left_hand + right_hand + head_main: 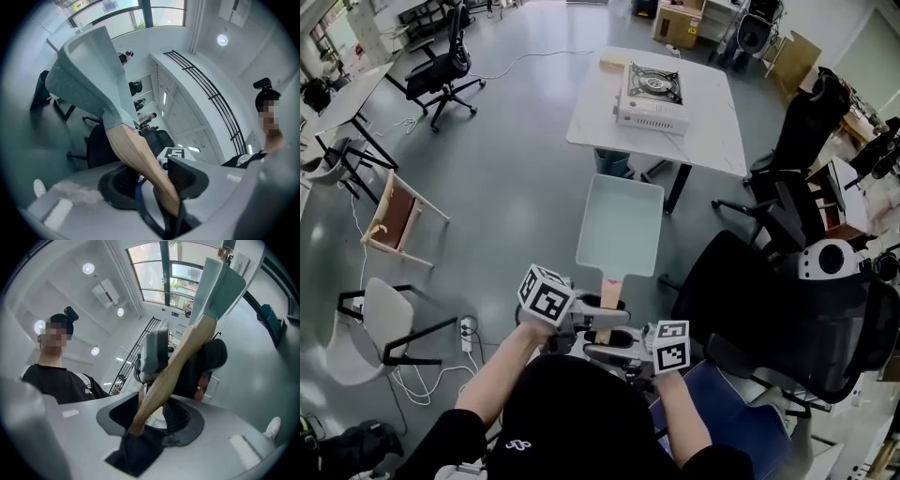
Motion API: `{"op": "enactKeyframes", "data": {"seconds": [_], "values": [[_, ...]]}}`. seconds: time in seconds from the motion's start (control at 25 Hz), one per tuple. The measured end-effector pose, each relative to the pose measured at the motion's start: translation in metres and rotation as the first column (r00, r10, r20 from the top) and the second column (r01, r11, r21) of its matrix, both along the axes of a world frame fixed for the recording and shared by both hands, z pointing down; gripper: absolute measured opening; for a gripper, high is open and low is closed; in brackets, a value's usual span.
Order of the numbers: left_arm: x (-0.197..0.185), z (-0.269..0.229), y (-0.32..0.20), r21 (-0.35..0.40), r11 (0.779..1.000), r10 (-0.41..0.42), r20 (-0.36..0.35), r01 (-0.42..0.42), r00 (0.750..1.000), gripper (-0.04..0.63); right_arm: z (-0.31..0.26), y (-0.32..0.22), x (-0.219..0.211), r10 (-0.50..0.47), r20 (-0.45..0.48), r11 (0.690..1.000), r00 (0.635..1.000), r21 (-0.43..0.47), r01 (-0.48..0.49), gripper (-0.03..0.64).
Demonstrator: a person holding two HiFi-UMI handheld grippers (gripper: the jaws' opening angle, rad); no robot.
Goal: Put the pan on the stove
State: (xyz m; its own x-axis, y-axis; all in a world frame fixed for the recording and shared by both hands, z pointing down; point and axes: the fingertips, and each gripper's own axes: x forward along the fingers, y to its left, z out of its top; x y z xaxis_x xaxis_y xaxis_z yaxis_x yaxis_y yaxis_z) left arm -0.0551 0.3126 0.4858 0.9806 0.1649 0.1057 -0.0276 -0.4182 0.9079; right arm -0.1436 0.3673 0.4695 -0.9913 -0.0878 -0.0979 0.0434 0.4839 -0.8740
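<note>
A square pale-green pan (620,225) with a wooden handle (607,302) hangs level in the air in front of me, over the grey floor. My left gripper (584,322) and my right gripper (617,353) face each other and are both shut on that handle. In the left gripper view the handle (140,159) runs between the pads up to the pan (89,79). The right gripper view shows the handle (173,362) clamped the same way, the pan (218,282) above it. The portable gas stove (652,97) stands on a white table (708,131) beyond the pan.
A black mesh chair (797,309) stands close on the right, another black chair (806,122) beside the table. A wooden block (612,63) lies left of the stove. To the left are a black office chair (441,66), a wooden frame (394,220), a white chair (384,319) and floor cables (441,380).
</note>
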Motion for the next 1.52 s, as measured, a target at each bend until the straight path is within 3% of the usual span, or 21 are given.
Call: {"op": "enactKeyframes", "data": {"seconds": [0.72, 1.52], "values": [[-0.003, 0.003, -0.115, -0.007, 0.998, 0.065, -0.005, -0.065, 0.998, 0.190, 0.001, -0.123, -0.008, 0.085, -0.022, 0.996, 0.996, -0.008, -0.085, 0.169], [0.004, -0.011, -0.159, 0.018, 0.996, 0.089, -0.053, -0.088, 0.995, 0.195, -0.006, -0.169, -0.004, 0.123, -0.079, 0.992, 0.989, 0.021, -0.122, 0.172]]}}
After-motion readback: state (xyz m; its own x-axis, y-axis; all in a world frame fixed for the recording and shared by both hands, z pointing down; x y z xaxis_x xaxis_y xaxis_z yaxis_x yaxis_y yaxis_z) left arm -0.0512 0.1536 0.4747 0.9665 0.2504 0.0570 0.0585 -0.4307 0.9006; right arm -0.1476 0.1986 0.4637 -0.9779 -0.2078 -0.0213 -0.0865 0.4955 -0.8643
